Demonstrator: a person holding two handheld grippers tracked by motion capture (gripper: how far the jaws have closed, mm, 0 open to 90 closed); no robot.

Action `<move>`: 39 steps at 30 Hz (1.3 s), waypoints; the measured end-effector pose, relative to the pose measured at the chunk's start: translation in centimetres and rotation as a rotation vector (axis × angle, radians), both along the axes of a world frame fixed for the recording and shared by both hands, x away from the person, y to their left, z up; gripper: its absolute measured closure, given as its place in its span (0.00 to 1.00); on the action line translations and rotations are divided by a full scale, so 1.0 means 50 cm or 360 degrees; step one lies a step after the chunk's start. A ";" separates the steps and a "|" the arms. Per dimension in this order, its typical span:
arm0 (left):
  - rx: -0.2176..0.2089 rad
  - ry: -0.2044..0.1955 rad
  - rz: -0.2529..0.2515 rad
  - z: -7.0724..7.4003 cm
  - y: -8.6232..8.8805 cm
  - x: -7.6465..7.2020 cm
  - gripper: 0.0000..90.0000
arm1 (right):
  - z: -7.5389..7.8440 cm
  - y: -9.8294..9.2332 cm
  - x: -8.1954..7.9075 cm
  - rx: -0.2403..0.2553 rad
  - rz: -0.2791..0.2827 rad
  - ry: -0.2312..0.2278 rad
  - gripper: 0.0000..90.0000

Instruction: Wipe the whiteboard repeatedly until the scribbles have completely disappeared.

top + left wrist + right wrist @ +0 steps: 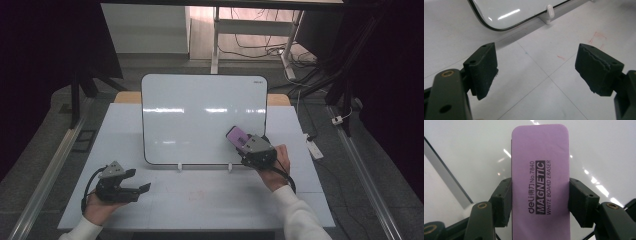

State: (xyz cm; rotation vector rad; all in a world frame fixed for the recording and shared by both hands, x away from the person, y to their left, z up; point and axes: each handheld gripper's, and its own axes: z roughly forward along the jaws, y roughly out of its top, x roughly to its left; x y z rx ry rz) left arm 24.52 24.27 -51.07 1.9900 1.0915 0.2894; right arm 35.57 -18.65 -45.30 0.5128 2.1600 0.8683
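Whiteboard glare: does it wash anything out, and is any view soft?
High view: bright light streaks on the whiteboard, surroundings dark. Right gripper view: small glints on the board, the eraser label sharp. Left gripper view: one streak near the board's corner, near jaws slightly soft.

The purple eraser (540, 182) is carrying black print running along its length: "deli" with Chinese characters and "No.7840", then "MAGNETIC" in pale letters on a black bar, then "WHITE BOARD ERASER". A small mark in the whiteboard (200, 117)'s top right corner is staying unreadable.
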 end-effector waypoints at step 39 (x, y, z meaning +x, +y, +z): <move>-0.0159 0.0009 -0.0037 0.021 -0.022 0.008 0.21 | -0.033 0.041 -0.132 0.0142 0.0276 0.0046 0.45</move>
